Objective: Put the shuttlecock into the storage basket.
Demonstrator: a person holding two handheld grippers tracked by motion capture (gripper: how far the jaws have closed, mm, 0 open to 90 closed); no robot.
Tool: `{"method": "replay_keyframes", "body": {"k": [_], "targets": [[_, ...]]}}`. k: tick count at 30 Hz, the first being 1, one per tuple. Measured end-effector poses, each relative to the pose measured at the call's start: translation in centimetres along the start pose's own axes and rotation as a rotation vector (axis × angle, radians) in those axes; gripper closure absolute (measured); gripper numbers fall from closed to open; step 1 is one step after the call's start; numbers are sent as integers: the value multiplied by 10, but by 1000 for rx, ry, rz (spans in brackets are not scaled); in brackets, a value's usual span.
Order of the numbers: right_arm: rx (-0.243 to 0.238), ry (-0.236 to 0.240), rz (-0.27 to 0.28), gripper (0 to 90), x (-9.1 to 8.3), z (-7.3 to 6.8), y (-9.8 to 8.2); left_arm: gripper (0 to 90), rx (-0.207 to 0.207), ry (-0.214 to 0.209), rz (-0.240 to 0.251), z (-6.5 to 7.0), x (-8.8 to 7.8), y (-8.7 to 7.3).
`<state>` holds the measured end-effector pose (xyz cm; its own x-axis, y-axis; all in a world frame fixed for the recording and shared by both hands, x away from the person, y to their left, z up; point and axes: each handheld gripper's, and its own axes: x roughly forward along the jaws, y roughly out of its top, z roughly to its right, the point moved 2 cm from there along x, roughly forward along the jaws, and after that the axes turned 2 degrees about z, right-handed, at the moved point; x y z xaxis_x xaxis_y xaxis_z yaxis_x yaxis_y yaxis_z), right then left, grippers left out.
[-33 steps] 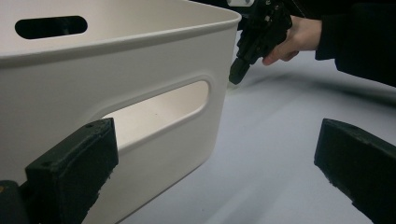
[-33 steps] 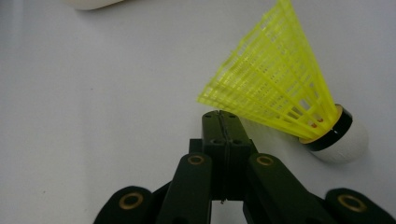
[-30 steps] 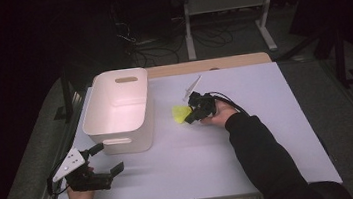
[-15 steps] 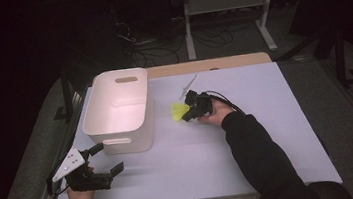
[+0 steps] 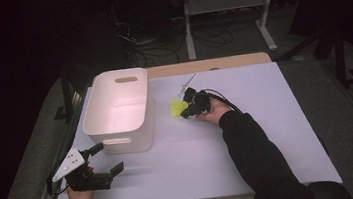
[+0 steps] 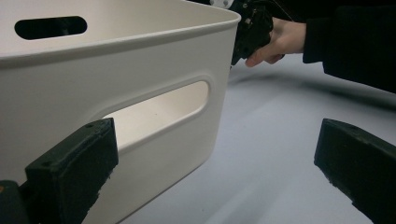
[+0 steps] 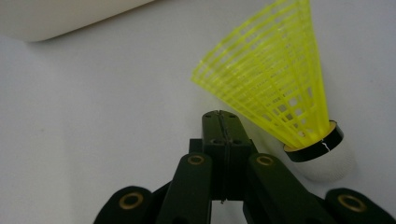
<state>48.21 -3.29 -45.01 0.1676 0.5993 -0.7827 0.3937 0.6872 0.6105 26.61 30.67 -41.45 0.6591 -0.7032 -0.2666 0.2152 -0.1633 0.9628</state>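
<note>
Two grippers are at work over a pale grey tabletop [image 5: 267,119]. The right gripper [image 5: 191,107] sits near the middle of the tabletop, just beside the right wall of a white plastic bin [image 5: 118,136]. In the right gripper view its jaws are pressed flat together with nothing between them, and a yellow shuttlecock [image 7: 280,93] lies on the tabletop just to their right. The shuttlecock's mesh skirt fans up and away from the jaw tips, and its white cork cap with a black band rests close by the gripper's linkage; whether the skirt touches the closed tips I cannot tell. In the high view the shuttlecock [image 5: 178,108] shows as a small yellow shape between the bin and the right gripper.

The left gripper [image 5: 108,162] is held at the near left corner of the tabletop, just in front of the bin's near wall. In the left gripper view its jaws stand wide apart and hold nothing, and they point at the bin [image 6: 116,84] and its slotted handle. Farther off in that view, the person's right hand [image 6: 275,42] holds the other gripper past the bin's corner.
</note>
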Motion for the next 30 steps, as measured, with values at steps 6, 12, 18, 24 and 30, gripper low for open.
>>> {"method": "replay_keyframes", "body": {"k": [6, 12, 18, 24, 30], "targets": [[19, -7, 17, 888, 4, 5, 3, 0, -1, 0, 1, 0, 0, 0], [23, -12, 34, 888, 8, 6, 6, 0, -1, -1, 1, 0, 0, 0], [37, -22, 51, 888, 10, 9, 7, 0, -1, -3, 1, 0, 0, 0], [52, -29, 67, 888, 10, 13, 8, 0, -1, -4, -1, 0, 0, 0], [61, -38, 77, 887, 9, 16, 9, 0, -1, -4, -1, 0, 0, 0]]}}
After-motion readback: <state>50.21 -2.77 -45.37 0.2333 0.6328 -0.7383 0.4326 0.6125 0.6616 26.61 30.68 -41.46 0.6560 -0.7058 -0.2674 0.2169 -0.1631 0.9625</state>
